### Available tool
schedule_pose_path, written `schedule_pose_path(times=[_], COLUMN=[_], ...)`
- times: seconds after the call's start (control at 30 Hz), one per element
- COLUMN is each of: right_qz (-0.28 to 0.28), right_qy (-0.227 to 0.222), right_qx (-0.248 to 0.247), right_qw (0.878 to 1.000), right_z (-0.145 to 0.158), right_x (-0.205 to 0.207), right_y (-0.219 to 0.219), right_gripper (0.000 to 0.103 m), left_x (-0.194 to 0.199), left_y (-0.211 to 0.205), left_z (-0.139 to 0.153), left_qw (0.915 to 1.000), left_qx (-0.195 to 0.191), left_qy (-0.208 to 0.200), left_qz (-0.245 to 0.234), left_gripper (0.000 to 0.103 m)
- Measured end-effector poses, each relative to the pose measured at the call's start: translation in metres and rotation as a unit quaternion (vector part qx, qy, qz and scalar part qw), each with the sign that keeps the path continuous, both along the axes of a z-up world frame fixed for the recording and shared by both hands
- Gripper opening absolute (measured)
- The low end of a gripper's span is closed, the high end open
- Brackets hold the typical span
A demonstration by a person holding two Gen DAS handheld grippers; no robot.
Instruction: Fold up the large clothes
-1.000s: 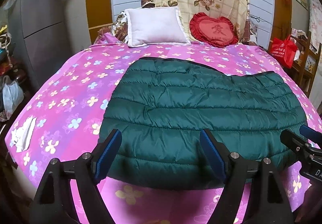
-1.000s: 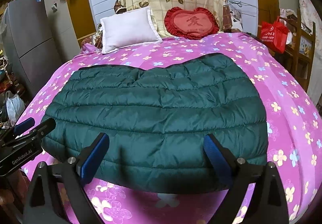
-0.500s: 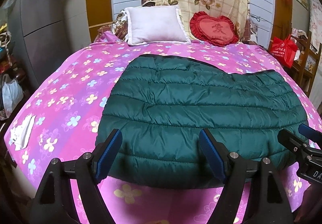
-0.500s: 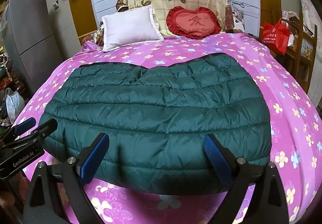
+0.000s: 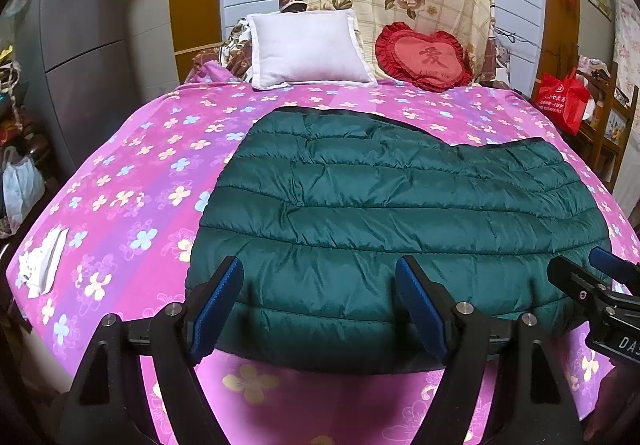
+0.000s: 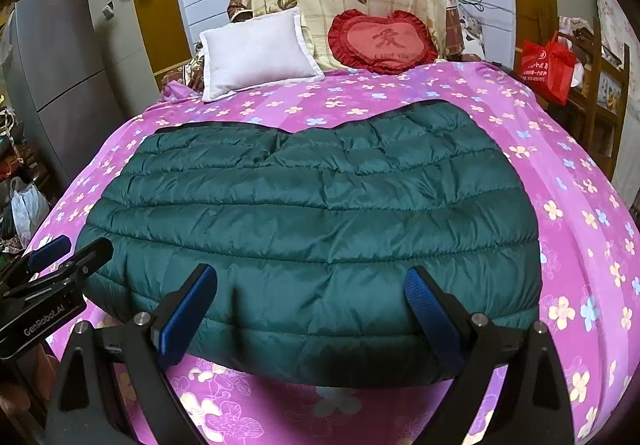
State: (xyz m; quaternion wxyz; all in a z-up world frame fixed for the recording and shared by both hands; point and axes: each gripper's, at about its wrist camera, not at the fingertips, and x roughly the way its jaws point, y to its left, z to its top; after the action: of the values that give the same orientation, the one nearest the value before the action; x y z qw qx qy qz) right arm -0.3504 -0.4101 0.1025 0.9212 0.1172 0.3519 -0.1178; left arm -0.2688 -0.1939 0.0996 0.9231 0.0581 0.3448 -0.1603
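Observation:
A dark green quilted down jacket (image 5: 392, 213) (image 6: 312, 221) lies flat, folded into a broad block, on the pink flowered bed sheet (image 5: 132, 181) (image 6: 576, 205). My left gripper (image 5: 320, 293) hovers open just short of the jacket's near hem, nothing between its blue pads. My right gripper (image 6: 312, 297) is also open, over the same near hem, holding nothing. Each gripper shows at the edge of the other's view: the right gripper (image 5: 592, 281) at the jacket's right corner, the left gripper (image 6: 64, 257) at its left corner.
A white pillow (image 5: 308, 45) and a red heart cushion (image 5: 424, 59) lean against a flowered blanket at the bed's head. White paper (image 5: 42, 261) lies on the sheet's left edge. A grey fridge (image 5: 76, 45) stands left, a red bag (image 5: 564, 101) on shelves right.

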Motion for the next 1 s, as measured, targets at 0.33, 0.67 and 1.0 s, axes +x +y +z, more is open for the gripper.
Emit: schedule_pose_path(times=[0.33,0.67,1.0], right_qz=[-0.001,-0.002,-0.001], right_qy=[0.001,0.001,0.003], right_qx=[0.000,0.002,0.006], right_qw=[1.000,1.000,1.000], right_z=[-0.0008,-0.0018,-0.0051], right_x=[0.0005,0.0002,-0.0002], right_y=[-0.0004,-0.0029,-0.0029], right_gripper=[0.097,0.097,0.097], left_x=[-0.0020,-0.0031,-0.0027], left_y=[-0.0009,-0.0031,-0.0047], left_z=[-0.0013,-0.0036,-0.0042], left_qw=[1.0000,1.0000,1.0000], left_qx=[0.000,0.003,0.003], left_qy=[0.003,0.004,0.006], left_qz=[0.000,-0.001,-0.003], left_gripper=[0.057,0.057,0.057])
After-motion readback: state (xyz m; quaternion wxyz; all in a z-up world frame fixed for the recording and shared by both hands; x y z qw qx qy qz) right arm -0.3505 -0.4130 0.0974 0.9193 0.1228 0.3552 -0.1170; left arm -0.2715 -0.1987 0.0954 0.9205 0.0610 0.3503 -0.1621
